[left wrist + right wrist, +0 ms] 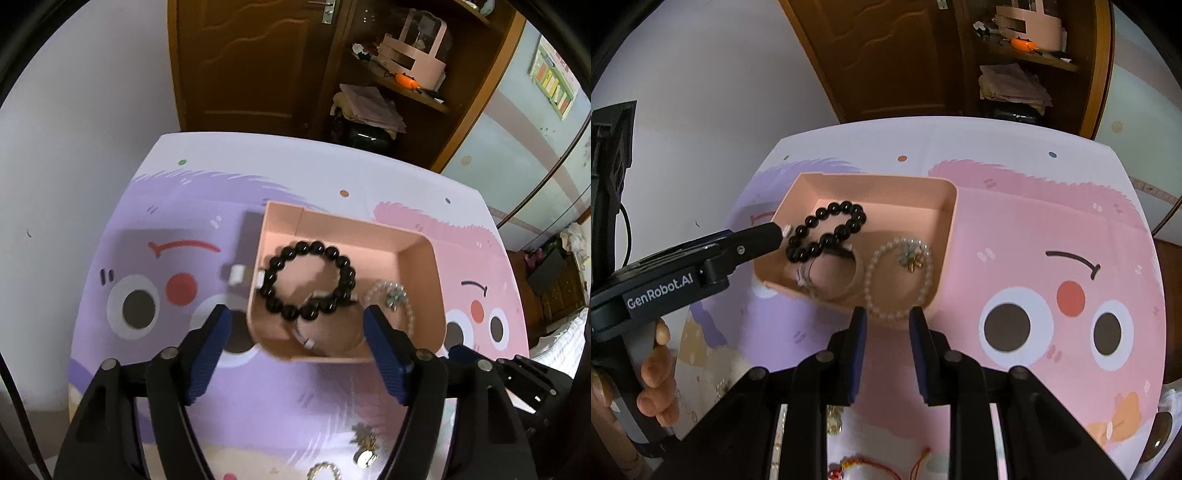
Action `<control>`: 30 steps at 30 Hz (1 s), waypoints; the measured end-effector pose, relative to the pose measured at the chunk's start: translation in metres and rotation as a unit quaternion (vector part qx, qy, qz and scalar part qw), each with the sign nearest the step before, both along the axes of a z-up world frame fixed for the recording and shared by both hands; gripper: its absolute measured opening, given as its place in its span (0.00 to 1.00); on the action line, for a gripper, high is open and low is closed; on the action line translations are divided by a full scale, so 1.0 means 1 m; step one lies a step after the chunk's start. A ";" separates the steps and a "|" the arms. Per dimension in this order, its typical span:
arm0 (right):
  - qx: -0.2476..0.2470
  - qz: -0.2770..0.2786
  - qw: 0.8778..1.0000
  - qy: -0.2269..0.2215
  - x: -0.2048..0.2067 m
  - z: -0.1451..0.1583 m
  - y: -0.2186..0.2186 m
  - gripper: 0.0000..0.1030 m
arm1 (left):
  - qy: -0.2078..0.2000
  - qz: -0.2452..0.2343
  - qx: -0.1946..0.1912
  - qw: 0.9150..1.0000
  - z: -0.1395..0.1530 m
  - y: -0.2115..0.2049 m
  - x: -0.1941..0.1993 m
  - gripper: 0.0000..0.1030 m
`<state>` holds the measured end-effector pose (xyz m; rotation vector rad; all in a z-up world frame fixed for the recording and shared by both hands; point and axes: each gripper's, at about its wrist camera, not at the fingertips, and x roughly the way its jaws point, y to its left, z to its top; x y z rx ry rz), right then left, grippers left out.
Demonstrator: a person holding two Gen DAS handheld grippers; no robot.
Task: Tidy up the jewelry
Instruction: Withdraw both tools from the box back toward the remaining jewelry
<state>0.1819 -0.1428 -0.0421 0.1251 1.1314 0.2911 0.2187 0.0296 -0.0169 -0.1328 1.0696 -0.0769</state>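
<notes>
A pink tray (436, 280) stands on the cartoon-print table. In it lie a black bead bracelet (343, 264), a pearl bracelet (410, 314), a small flower charm (393, 297) and a pinkish bangle (332, 343). My left gripper (297, 312) hangs open and wide over the tray's near left corner, with nothing pressed between its pads. In the right wrist view one left finger (761, 234) reaches the black bracelet (827, 214) at the tray (951, 206) rim. My right gripper (888, 314) hovers just before the pearl bracelet (871, 291), its pads apart with nothing between them.
More jewelry lies on the table near me: gold flower pieces (364, 446), a pearl loop (325, 470) and a red cord bracelet (857, 465). A hand (653, 373) grips the left gripper's handle. A wooden door and shelves stand beyond the table's far edge.
</notes>
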 end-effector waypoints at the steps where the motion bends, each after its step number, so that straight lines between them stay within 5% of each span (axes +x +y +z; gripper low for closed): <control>1: 0.000 0.001 1.000 0.000 -0.004 0.000 0.000 0.23 | -0.002 0.000 0.003 1.000 0.001 0.001 -0.004 0.76; 13: -0.008 0.012 1.000 -0.007 -0.045 0.008 -0.001 0.23 | -0.024 -0.024 0.017 0.999 0.019 0.007 -0.066 0.90; 30: -0.005 0.031 0.999 0.006 -0.108 0.010 0.002 0.23 | -0.031 -0.010 0.027 0.999 0.015 0.026 -0.144 0.90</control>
